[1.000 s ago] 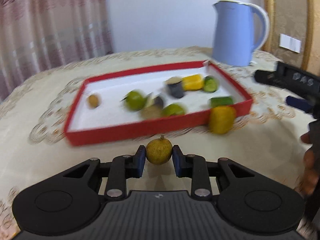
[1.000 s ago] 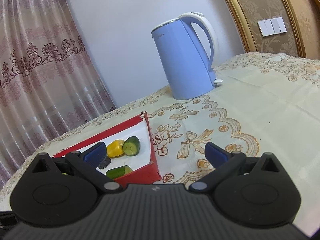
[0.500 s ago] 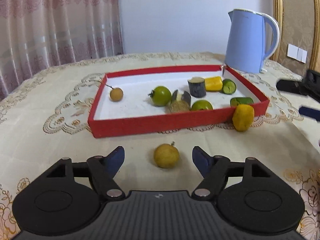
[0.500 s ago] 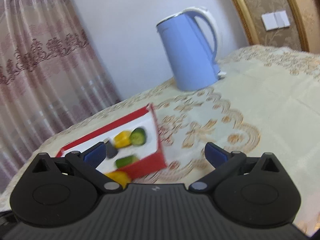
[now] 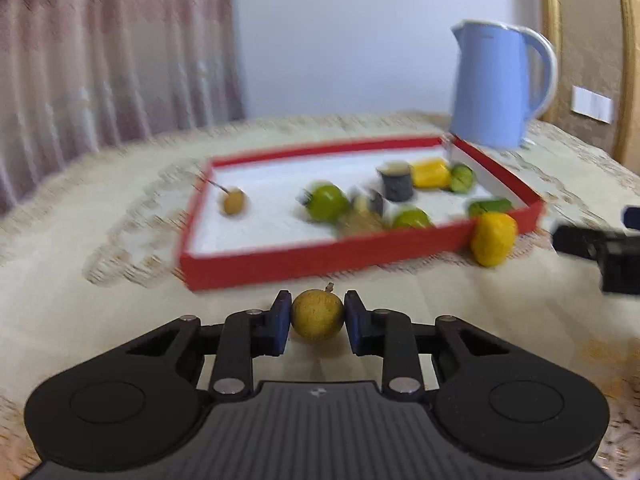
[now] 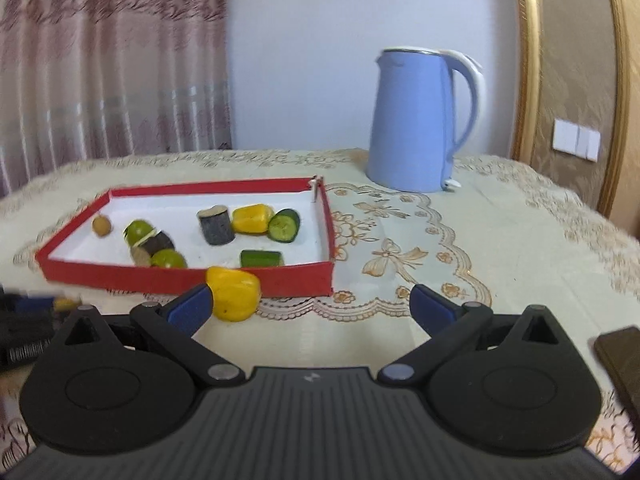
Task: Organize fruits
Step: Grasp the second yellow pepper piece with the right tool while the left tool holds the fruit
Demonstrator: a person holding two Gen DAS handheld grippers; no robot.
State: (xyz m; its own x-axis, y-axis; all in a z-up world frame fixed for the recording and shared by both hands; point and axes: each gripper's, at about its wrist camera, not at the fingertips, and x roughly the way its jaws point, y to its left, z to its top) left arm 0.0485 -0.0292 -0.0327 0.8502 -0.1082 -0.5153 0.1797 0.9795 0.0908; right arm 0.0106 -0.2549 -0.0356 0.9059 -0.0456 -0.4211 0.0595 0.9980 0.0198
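Left claw (image 5: 317, 322) is clamped on a small round brownish-yellow fruit (image 5: 317, 320), both blue pads pressed against its sides, stem nub pointing up. It sits just short of the red tray (image 5: 320, 258) on the counter (image 5: 100, 280); whether the fruit is touching the cloth or raised a little off it, I can't tell through the blur.

Over on the other side, the right claw (image 6: 310, 306) is spread wide, nothing between its pads. A yellow pepper chunk (image 6: 234, 294) lies outside the tray, right up against the front wall and just beside that claw's left pad (image 6: 188, 308).

Inside the tray, along the left, a second small brown fruit (image 6: 101, 225) with a thin stem. Toward the middle, a green round fruit (image 6: 137, 231), a dark eggplant piece (image 6: 157, 243) and another green fruit (image 6: 169, 259) bunched together. To the right, an upright eggplant chunk (image 6: 216, 225), a yellow pepper piece (image 6: 252, 218) and a cucumber slice (image 6: 284, 226) in a row, touching. A cucumber length (image 6: 261, 258) lies near the front wall.

Behind the tray's far right corner stands a blue kettle (image 6: 416, 120). A dark flat object (image 6: 620, 356) rests at the right edge of the counter.
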